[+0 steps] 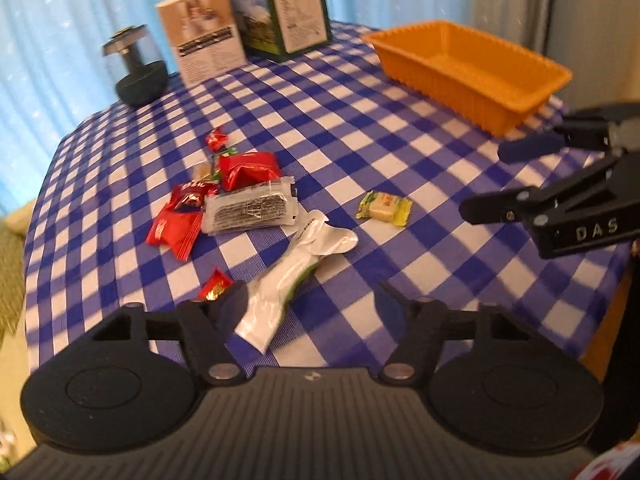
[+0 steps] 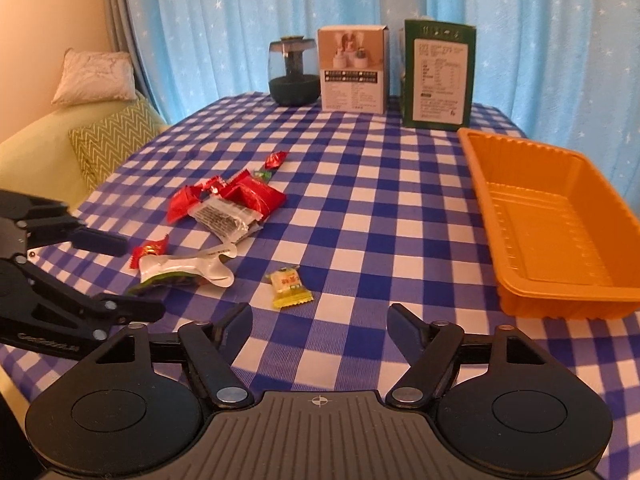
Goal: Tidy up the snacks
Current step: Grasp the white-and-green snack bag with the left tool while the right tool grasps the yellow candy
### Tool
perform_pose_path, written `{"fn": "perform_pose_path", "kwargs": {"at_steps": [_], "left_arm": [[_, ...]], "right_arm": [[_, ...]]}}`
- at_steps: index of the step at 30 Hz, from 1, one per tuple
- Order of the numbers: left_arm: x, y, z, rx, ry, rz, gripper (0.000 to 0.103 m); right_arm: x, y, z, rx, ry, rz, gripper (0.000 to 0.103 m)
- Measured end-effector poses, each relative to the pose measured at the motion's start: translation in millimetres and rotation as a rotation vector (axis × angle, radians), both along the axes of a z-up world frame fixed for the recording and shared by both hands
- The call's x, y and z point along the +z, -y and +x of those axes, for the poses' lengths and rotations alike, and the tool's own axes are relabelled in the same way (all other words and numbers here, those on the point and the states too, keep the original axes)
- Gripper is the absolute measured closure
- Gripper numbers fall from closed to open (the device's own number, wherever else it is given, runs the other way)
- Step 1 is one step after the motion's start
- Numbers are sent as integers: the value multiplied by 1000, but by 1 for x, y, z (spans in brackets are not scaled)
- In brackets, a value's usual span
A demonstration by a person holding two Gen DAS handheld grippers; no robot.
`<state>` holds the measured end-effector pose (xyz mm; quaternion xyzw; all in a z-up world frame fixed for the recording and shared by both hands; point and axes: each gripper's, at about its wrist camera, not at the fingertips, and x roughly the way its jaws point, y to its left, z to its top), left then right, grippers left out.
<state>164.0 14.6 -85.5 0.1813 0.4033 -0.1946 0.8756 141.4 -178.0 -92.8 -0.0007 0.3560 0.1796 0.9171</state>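
Observation:
Snacks lie loose on the blue checked tablecloth [image 1: 360, 128]: a white and green packet [image 1: 296, 276] [image 2: 184, 270], a yellow candy [image 1: 384, 209] [image 2: 290, 286], a clear packet with a dark bar [image 1: 250, 210] [image 2: 226, 216], red packets [image 1: 248, 168] [image 2: 252, 194] and small red candies [image 1: 216, 286] [image 2: 149, 250]. An empty orange tray [image 1: 468, 68] [image 2: 556, 220] sits at the right. My left gripper [image 1: 312, 300] [image 2: 124, 276] is open, just before the white packet. My right gripper [image 2: 320, 318] [image 1: 484, 178] is open, near the yellow candy.
At the far edge stand a dark glass jar [image 2: 292, 70] [image 1: 138, 66], a beige box [image 2: 352, 68] [image 1: 204, 36] and a green box [image 2: 438, 74] [image 1: 294, 8]. Blue curtains hang behind. A green sofa with cushions [image 2: 104, 140] is at the left.

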Motion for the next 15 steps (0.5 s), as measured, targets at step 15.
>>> {"fn": "perform_pose_path", "kwargs": {"at_steps": [15], "left_arm": [[-29, -4, 40, -77, 4, 63, 71]], "right_arm": [[-26, -24, 40, 84, -11, 9, 43]]}}
